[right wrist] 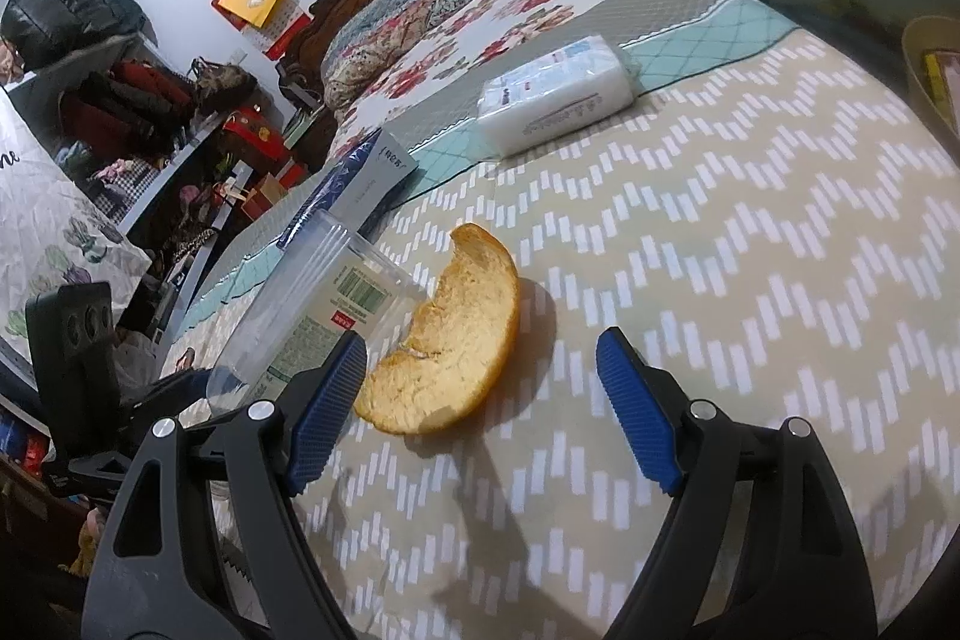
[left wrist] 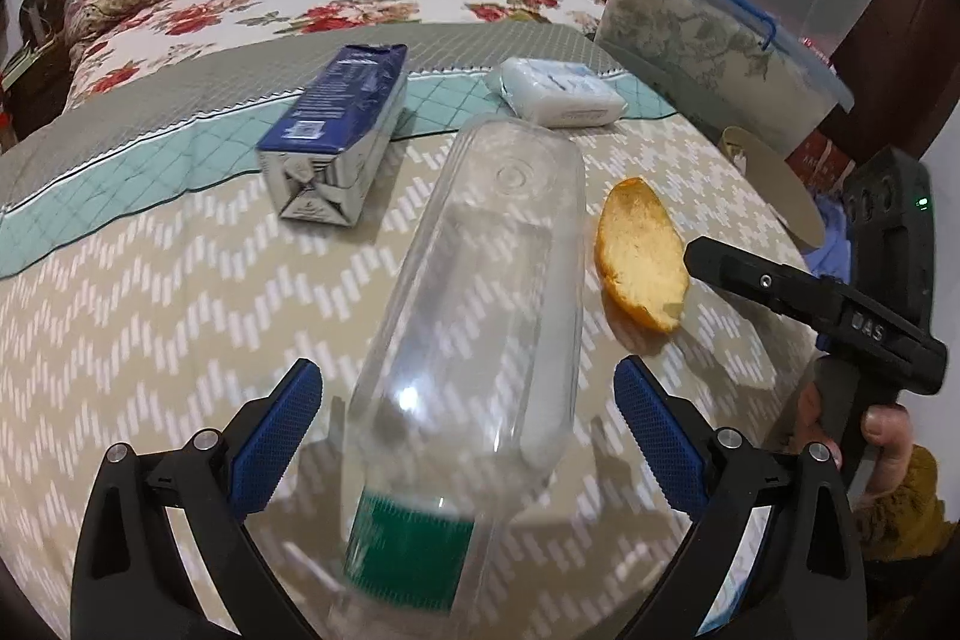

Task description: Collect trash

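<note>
The left gripper point(left wrist: 468, 436) is spread wide around a clear plastic bottle point(left wrist: 480, 292) lying on the zigzag-patterned tablecloth point(left wrist: 150, 292), pads not touching it. Just right of the bottle lies an orange peel point(right wrist: 447, 340), with the right gripper point(right wrist: 480, 400) spread open before it. Beyond the bottle lie a blue carton point(left wrist: 342, 124) and a tissue pack point(left wrist: 555, 91).

The clear bottle point(left wrist: 474, 316) looks motion-blurred, its cap end perhaps cropped.

You're looking at a clear bottle point(left wrist: 474, 316) lying on its side beside a curled orange peel point(left wrist: 642, 256); a blue carton point(left wrist: 336, 130) is lying beyond.
</note>
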Motion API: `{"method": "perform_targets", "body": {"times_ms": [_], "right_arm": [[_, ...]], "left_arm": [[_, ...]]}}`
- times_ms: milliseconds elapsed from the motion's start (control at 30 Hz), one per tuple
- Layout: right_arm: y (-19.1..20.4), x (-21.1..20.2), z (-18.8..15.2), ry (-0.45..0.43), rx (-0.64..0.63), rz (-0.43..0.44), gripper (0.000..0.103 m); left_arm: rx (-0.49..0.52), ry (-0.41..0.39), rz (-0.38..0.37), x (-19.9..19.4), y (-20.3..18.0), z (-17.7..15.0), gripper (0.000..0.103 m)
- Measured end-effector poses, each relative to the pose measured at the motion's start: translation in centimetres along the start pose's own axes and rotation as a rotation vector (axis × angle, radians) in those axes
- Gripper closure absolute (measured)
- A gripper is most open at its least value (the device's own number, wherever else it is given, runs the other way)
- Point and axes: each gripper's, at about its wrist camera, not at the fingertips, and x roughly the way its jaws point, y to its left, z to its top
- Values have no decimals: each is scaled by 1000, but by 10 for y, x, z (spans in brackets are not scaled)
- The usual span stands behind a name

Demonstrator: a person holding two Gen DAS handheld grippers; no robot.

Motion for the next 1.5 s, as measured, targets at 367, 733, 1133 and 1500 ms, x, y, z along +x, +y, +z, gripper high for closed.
{"method": "perform_targets", "body": {"times_ms": [367, 733, 1133, 1500], "right_arm": [[10, 16, 0, 64, 6, 81, 92], [-92, -82, 13, -178, 191, -49, 92], [-219, -173, 46, -402, 350, -328, 87], [-236, -202, 21, -497, 463, -267, 23]], "left_arm": [[0, 65, -51, 16, -16, 11, 39], [177, 102, -212, 56, -135, 80, 39], [369, 213, -347, 152, -317, 165, 27], [302, 110, -221, 126, -266, 159, 16]]}}
